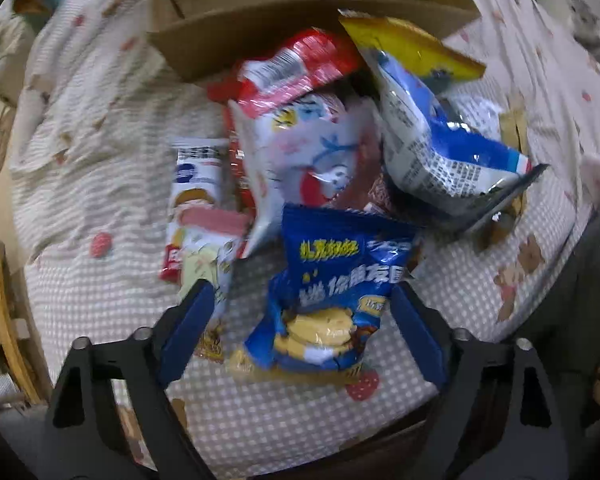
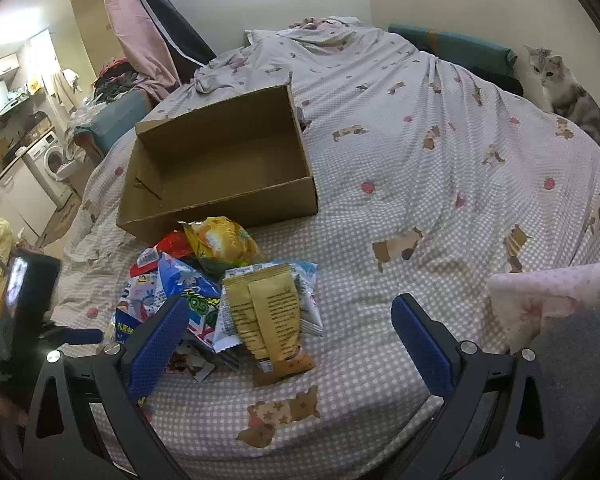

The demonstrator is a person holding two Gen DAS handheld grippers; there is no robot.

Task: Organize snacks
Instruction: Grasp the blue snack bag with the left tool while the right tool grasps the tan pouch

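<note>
Open, empty cardboard box (image 2: 220, 160) on a checked bedspread (image 2: 400, 208). Snack packets (image 2: 220, 280) lie heaped just in front of the box, a tan packet (image 2: 270, 320) uppermost. The right gripper (image 2: 290, 336) hovers nearer than the box, jaws apart, nothing between. Cat (image 2: 564, 88) sits far right of the box.

Glossy plastic snack packets (image 1: 332, 280), matt cardboard box (image 2: 220, 168).

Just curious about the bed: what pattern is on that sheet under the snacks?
The sheet is a pale checked fabric printed with little dogs and red balls, clearest in the right wrist view.
</note>
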